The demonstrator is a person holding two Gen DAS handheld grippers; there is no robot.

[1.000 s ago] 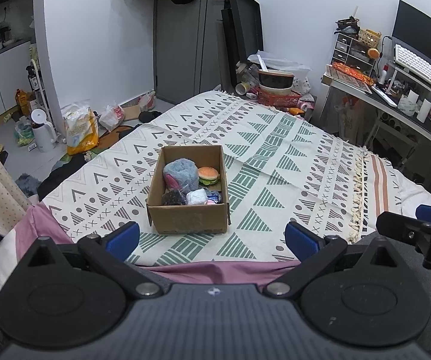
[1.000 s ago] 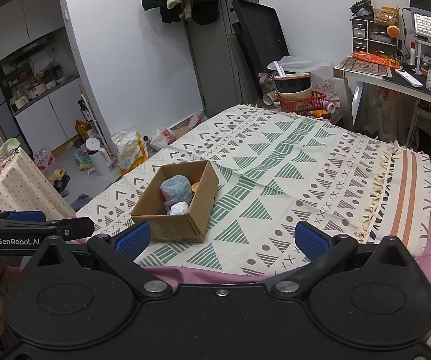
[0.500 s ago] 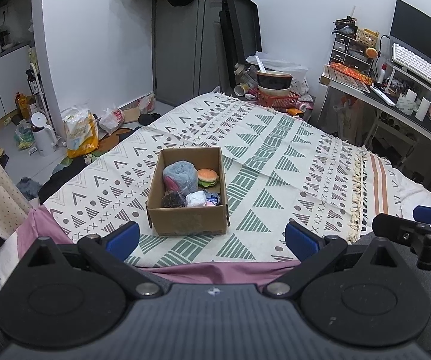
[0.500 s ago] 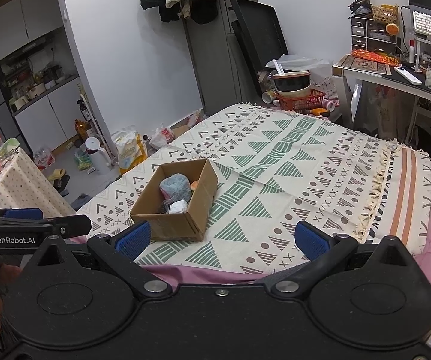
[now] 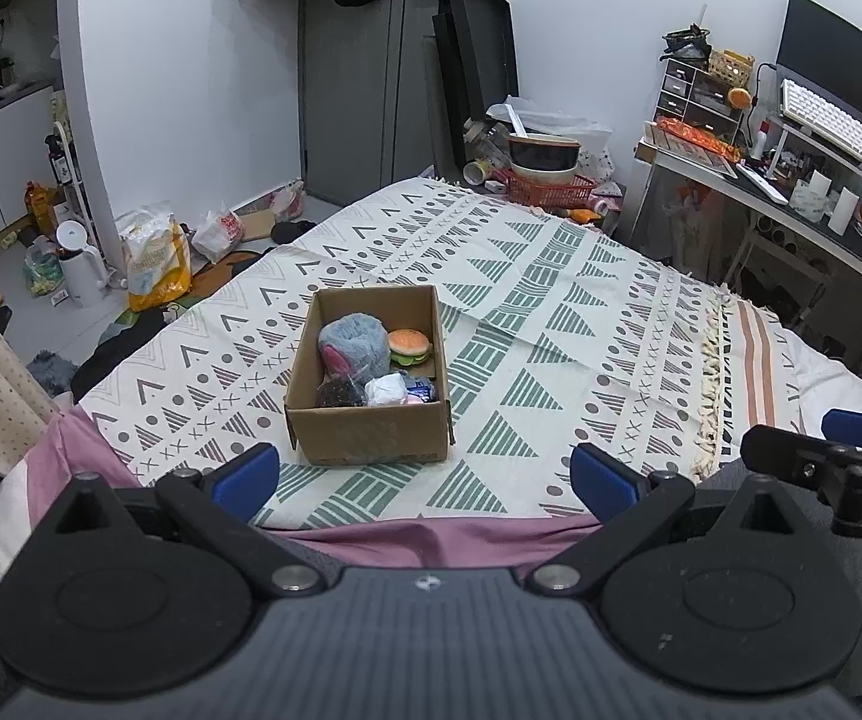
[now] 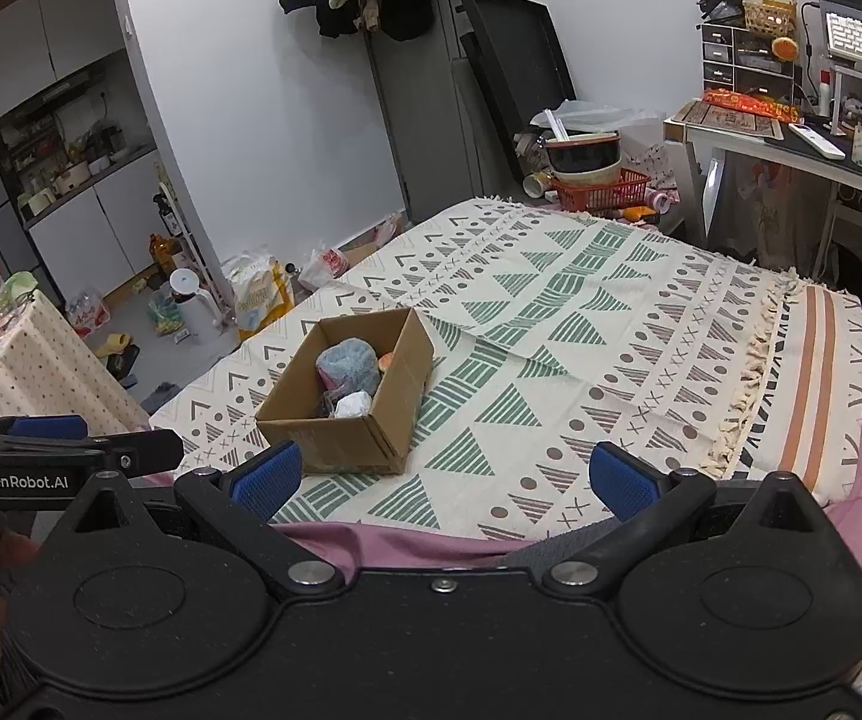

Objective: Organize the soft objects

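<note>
- On the floor at the far left stand a white kettle and a yellow bag, beside the bed with its patterned blanket.
- The left claw hangs over the near edge of the bed, its blue fingers spread wide apart with nothing between them.
- A cardboard box sits on the blanket just beyond that claw, apart from both fingers.
- Inside the box, from left to right: a grey plush toy with a dark bundle in front of it, a white soft lump, and a toy burger against the right wall.
- The right claw is also held over the near edge, to the right of the box; it too is wide open and empty.
- A worktop at the far right carries a keyboard and a monitor.
</note>
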